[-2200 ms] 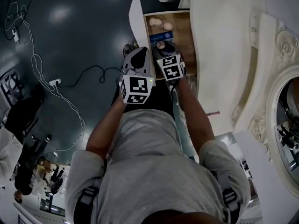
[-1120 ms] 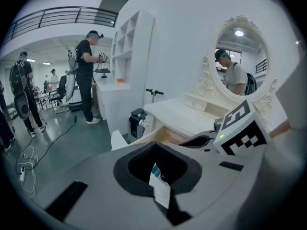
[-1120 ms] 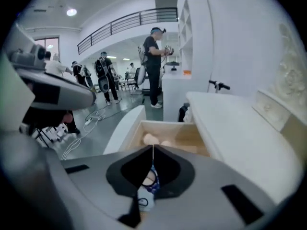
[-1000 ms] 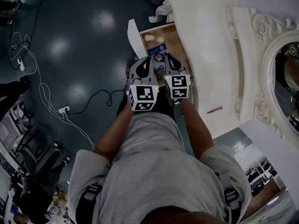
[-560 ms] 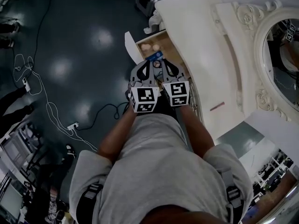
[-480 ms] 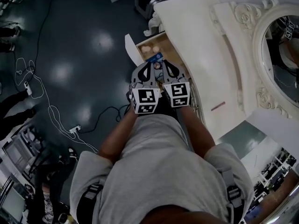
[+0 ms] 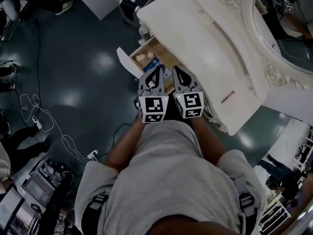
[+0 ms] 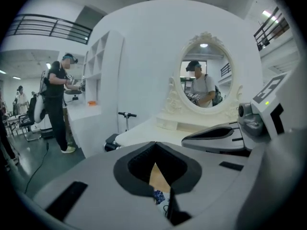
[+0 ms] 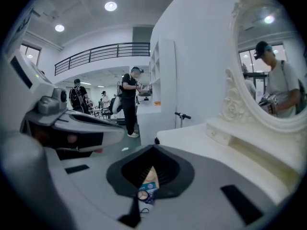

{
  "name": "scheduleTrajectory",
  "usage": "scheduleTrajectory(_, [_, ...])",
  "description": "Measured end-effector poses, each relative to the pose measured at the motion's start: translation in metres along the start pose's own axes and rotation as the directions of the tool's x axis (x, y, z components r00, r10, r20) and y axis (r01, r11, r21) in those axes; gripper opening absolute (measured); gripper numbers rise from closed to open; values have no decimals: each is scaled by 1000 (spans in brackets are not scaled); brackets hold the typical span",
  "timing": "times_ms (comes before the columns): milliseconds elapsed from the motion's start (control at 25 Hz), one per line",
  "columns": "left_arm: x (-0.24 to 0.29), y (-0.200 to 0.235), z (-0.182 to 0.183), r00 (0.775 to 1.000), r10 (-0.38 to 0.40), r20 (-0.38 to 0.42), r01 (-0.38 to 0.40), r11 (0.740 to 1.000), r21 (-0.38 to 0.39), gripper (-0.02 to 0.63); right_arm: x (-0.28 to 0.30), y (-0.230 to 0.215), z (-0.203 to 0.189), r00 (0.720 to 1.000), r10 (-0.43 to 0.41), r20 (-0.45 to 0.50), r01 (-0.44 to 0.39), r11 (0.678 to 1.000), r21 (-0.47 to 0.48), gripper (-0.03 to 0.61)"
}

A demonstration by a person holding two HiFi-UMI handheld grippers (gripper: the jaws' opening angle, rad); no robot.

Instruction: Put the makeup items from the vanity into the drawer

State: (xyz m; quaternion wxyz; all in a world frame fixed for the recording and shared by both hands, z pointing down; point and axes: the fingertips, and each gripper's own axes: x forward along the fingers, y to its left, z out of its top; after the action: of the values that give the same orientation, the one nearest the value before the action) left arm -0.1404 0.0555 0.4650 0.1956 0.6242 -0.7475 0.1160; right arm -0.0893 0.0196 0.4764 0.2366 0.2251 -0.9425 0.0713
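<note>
Head view: left gripper and right gripper above the open drawer, which contains makeup items; red stick on vanity. Left gripper view: jaws together, empty; mirror ahead. Right gripper view: jaws together, empty; blue packet beneath.

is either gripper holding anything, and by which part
Nothing is held: the left gripper and the right gripper both have jaws shut and empty, over the open drawer.
</note>
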Motion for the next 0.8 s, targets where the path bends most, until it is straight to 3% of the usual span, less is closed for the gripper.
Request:
scheduleTrajectory(440, [31,-67,11,994,-109,-33,110,992,63,6,-36,-64,-14,995,-100,-2,100,992,78,15])
scheduleTrajectory(800, [57,-164,20,954,-294,-58,299,947,114,6,-93,-133,-35,970,-242,4,238,956,172,14])
